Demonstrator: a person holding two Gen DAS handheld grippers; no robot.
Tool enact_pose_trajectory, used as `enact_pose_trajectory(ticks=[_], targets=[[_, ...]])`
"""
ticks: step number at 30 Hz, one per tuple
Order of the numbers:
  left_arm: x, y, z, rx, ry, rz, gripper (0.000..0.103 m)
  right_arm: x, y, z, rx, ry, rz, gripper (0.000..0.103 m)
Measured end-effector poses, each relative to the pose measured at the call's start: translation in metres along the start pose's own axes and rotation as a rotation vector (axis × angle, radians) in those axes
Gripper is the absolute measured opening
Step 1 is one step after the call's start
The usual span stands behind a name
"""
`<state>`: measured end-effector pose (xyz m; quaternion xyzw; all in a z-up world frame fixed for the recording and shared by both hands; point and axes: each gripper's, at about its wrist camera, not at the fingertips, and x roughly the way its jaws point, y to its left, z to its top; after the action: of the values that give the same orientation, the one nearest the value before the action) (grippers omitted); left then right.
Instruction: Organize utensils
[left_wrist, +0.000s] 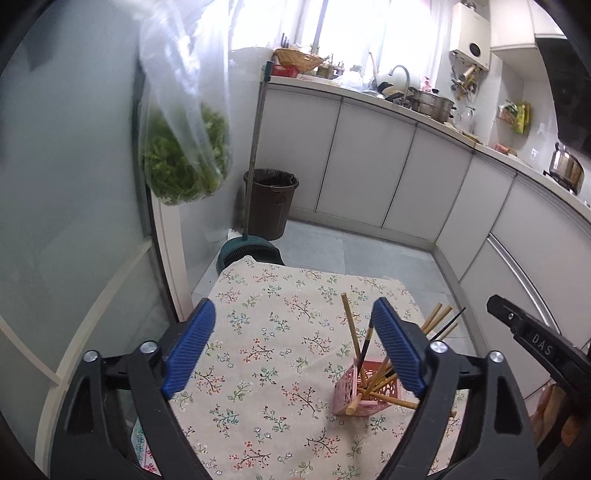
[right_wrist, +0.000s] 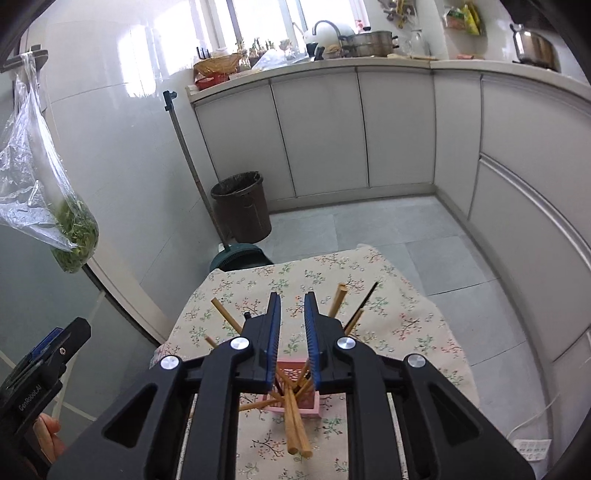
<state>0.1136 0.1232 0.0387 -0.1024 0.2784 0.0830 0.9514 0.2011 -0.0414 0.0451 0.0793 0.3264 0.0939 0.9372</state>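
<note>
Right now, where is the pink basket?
The pink basket sits on the flowered cloth, low right in the left view, chopsticks sticking out.

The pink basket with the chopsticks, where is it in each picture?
Left wrist view: the pink basket sits low and right of the middle on the flowery tablecloth, beside the right-hand blue finger.
Right wrist view: the basket is low in the middle, partly hidden behind the two blue fingers.
Shared landmark: the brown bin on the floor beyond the table.
</note>
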Motion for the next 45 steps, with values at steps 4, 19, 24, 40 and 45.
enact_pose_trajectory(ticks=[4,19,24,40,45], targets=[[-0.011,-0.02,-0.006,0.069,-0.035,0.034,0.096,-0.017,-0.006,-0.008,0.004,-0.027,-0.045,0.04],[-0.056,-0.051,-0.063,0.134,-0.103,0.026,0.096,-0.076,-0.043,-0.079,0.05,-0.066,-0.188,0.089],[-0.06,-0.061,-0.088,0.157,-0.063,0.022,0.096,-0.09,-0.06,-0.108,0.08,-0.065,-0.209,0.097],[-0.063,-0.095,-0.133,0.292,-0.011,-0.01,0.096,-0.117,-0.092,-0.17,0.141,-0.037,-0.301,0.097],[-0.059,-0.099,-0.136,0.305,0.003,-0.016,0.096,-0.119,-0.094,-0.168,0.139,-0.051,-0.302,0.097]])
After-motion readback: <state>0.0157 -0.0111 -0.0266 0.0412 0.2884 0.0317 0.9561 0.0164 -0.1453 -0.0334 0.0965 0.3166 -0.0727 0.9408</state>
